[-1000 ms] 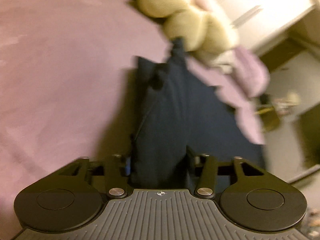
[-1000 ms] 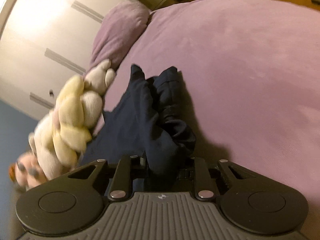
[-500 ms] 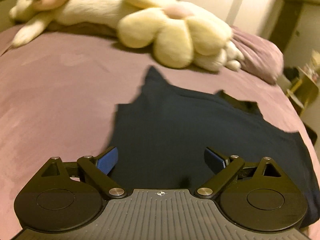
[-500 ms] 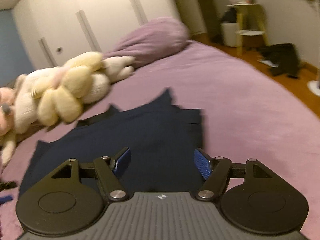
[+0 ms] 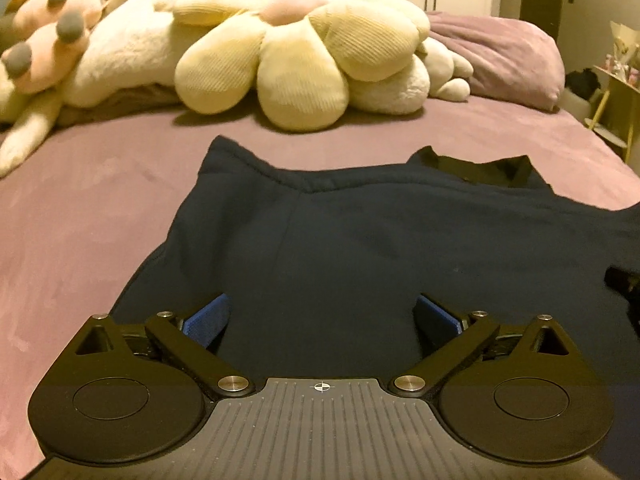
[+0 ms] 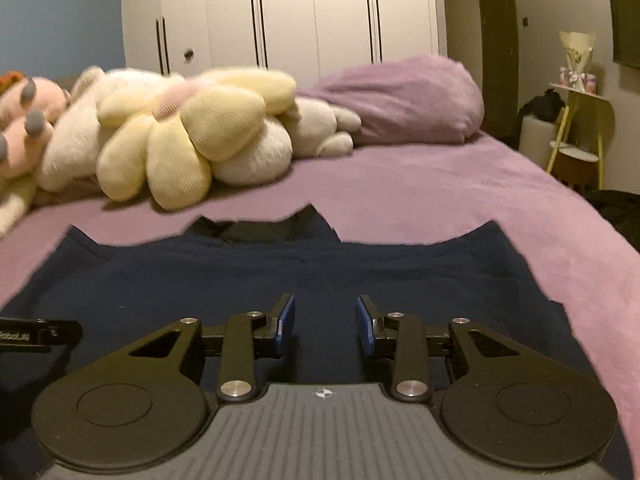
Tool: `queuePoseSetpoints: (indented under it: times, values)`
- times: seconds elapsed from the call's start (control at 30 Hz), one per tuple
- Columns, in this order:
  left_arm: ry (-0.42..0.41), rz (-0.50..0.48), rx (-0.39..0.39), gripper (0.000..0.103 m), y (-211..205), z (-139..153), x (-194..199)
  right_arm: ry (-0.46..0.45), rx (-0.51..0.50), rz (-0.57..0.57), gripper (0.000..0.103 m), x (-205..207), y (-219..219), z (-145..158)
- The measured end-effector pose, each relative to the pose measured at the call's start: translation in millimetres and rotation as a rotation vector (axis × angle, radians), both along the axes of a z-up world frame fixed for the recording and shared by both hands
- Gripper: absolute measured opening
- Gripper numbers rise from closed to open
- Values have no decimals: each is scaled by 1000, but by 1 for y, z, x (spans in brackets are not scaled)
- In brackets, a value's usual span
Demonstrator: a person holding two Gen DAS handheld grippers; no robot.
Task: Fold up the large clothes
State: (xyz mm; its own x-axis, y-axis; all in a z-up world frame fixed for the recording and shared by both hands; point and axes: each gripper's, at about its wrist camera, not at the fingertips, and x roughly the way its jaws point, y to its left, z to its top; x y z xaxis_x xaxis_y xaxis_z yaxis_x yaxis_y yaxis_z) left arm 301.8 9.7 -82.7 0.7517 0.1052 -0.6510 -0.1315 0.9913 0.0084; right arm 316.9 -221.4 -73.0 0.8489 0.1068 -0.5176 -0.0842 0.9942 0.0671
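Left wrist view first: my left gripper (image 5: pixel 322 320) has its jaws spread wide with nothing between them, low over the near part of the navy garment (image 5: pixel 380 248), which runs off from under the fingers toward 12 o'clock and sprawls farther toward 3 o'clock than toward 9. Its long axis lies crosswise to my reach, from 9 to 3, with the near hem under both tools. My right gripper (image 6: pixel 326 326) is also open and empty, jaws parted less widely, above the same cloth (image 6: pixel 320 276); the right edge of the garment sits at about 2 o'clock from it, and the left edge at about 10 o'clock from my left one. I judge each hand to be nearer its own side edge, so the next fold likely turns on taking those. Farther out at 12 lie the collar opening (image 6: pixel 260 228), then bare purple bedspread (image 5: pixel 100 184), then the flower-shaped plush (image 5: pixel 304 56) and the pillow (image 6: pixel 400 100). Only the right view shows the garment's right corner, and the tip of the other tool at 9 o'clock.
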Motion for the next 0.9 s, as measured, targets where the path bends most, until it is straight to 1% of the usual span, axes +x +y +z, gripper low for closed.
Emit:
queuePoseSetpoints:
  times: [0.07, 0.1, 0.17, 0.27, 0.37, 0.47, 0.53, 0.63, 0.67, 0.7, 0.73, 0.77, 0.8, 0.83, 0.9]
  values:
    - [-7, -8, 15, 103, -1, -5, 6, 48, -27, -23, 33, 12, 1, -16]
    - [-11, -10, 27, 103, -2, -8, 8, 56, -34, -25, 33, 15, 0, -25]
    - [-21, -14, 47, 103, -2, -12, 11, 37, -40, -19, 33, 14, -1, -39]
    - [-29, -20, 46, 103, 2, -13, 12, 27, -82, -21, 34, 12, 5, -39]
    - [-36, -21, 37, 103, 11, -11, 12, 25, -66, -32, 34, 10, -2, -30]
    - [-38, -17, 16, 103, 22, -10, 11, -13, -105, -125, 34, 7, -25, -21]
    - [-43, -16, 11, 103, 28, -8, 9, -3, -127, -195, 35, 8, -49, -25]
    - [-57, -3, 49, 103, 37, -4, 0, 19, -116, -282, 35, 5, -91, -34]
    - [-61, 18, 58, 103, 43, -3, -5, 25, -119, -301, 36, 1, -99, -35]
    - [-58, 37, 50, 103, 52, -2, -9, 36, -135, -329, 41, -1, -104, -34]
    - [-41, 77, 35, 103, 65, -1, -13, 43, -116, -345, 48, -6, -111, -32]
    - [-23, 114, 12, 103, 78, -1, -17, 51, -91, -362, 48, -10, -116, -28]
    - [-12, 140, -32, 103, 92, -3, -23, 51, -75, -369, 48, -16, -118, -24]
    - [-3, 146, -109, 103, 110, -4, -31, 43, -62, -369, 47, -24, -120, -19]
    - [18, 109, -254, 103, 134, -7, -44, 19, -12, -354, 46, -44, -120, -7]
